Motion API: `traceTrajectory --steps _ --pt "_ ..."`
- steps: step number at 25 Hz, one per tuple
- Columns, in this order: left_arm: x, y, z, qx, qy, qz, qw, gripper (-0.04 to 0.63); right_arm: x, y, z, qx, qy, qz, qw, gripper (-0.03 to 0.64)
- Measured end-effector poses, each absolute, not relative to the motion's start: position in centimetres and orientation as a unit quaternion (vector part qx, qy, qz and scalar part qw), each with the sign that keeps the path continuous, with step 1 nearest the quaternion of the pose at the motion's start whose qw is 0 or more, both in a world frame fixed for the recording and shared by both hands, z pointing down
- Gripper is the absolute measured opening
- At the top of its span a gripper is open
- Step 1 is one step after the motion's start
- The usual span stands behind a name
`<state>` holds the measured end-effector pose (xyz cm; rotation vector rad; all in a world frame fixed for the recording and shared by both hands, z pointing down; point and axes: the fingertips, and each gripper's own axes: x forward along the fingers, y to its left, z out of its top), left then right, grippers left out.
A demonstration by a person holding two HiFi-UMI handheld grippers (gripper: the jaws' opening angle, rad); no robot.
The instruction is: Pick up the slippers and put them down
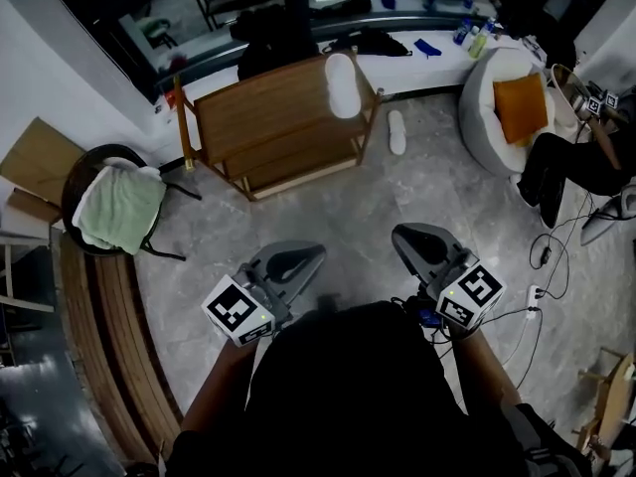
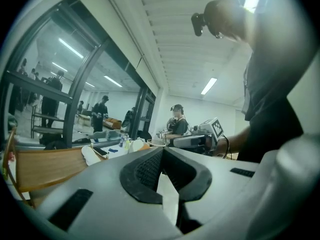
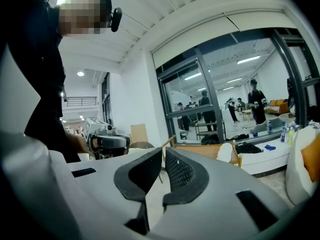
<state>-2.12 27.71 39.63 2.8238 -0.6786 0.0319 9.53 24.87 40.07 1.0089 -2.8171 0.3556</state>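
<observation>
Both clenched, empty: left gripper [image 1: 291,258], right gripper [image 1: 422,239]. One slipper [image 1: 341,84] on wooden rack [image 1: 263,117], other slipper [image 1: 397,132] on floor [image 1: 328,217].

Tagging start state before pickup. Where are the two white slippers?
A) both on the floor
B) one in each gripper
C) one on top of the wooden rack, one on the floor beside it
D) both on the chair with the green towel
C: in the head view one white slipper lies on top of the wooden rack, and the other slipper is on the floor just right of it.
</observation>
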Motion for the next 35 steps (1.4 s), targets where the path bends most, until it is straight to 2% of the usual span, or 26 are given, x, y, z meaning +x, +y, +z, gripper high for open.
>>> traceTrajectory --steps 19,29,35 --pt "0.7 13.2 41.2 0.957 -0.254 0.025 0.139 0.008 9.3 11.0 41.5 0.274 -0.950 0.140 0.053 0.032" --pt "4.2 2.2 38.7 0.945 -0.301 0.017 0.125 0.008 13.7 0.6 40.0 0.237 -0.960 0.138 0.052 0.032" --pt "5.4 -2.9 39.3 0.937 -0.324 0.031 0.128 0.008 15.7 -3.9 39.8 0.221 -0.963 0.155 0.021 0.032"
